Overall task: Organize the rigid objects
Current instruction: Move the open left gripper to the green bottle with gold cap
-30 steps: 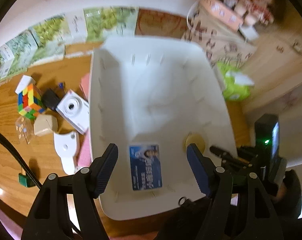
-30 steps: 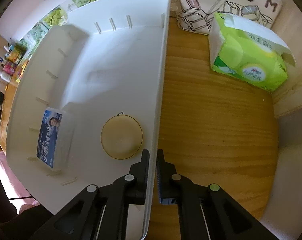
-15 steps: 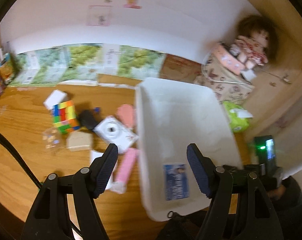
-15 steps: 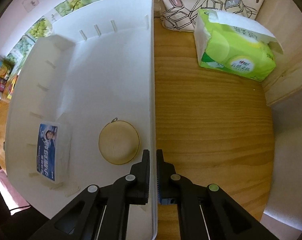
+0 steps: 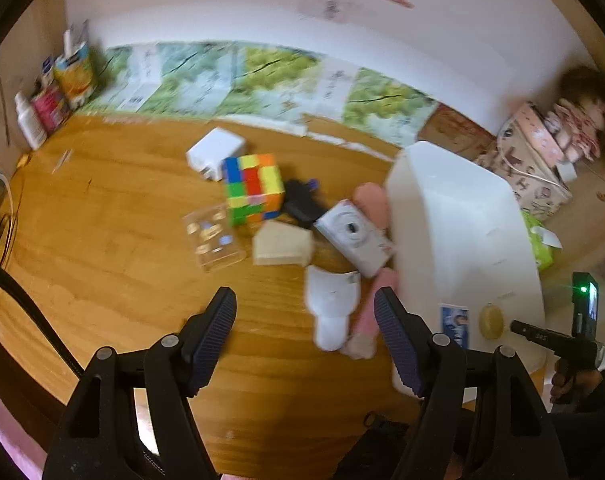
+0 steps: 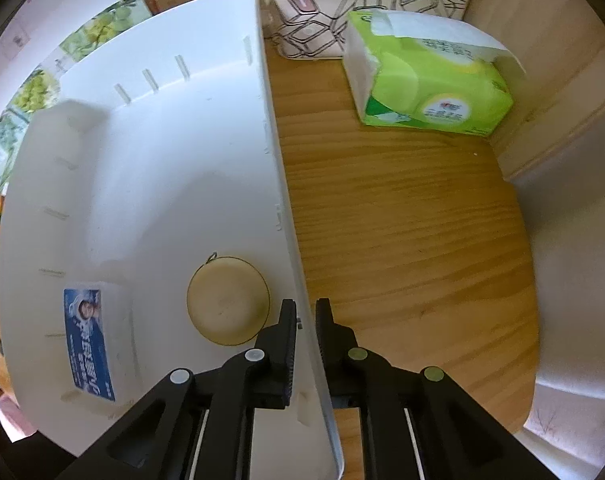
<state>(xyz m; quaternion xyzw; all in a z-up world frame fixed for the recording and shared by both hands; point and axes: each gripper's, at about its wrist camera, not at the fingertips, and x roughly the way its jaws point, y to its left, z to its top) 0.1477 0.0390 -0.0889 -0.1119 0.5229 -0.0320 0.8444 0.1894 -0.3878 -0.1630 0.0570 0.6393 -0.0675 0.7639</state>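
Observation:
My left gripper hangs open over the wooden table with nothing between its fingers. Beyond it lie a colourful puzzle cube, a white camera, a beige block, a clear case, a white charger, a white piece and pink items. The white bin stands to the right. My right gripper points down astride the bin's right wall; its jaws are opening, the pads still at the wall. Inside lie a round tan disc and a blue-labelled box.
A green tissue pack and a printed bag sit on the table right of the bin. Bottles and packets stand at the far left by the wall. A black cable crosses the left edge.
My left gripper has swung left, from above the bin to over the loose items on the table. The right gripper has rolled a little and stays on the bin wall.

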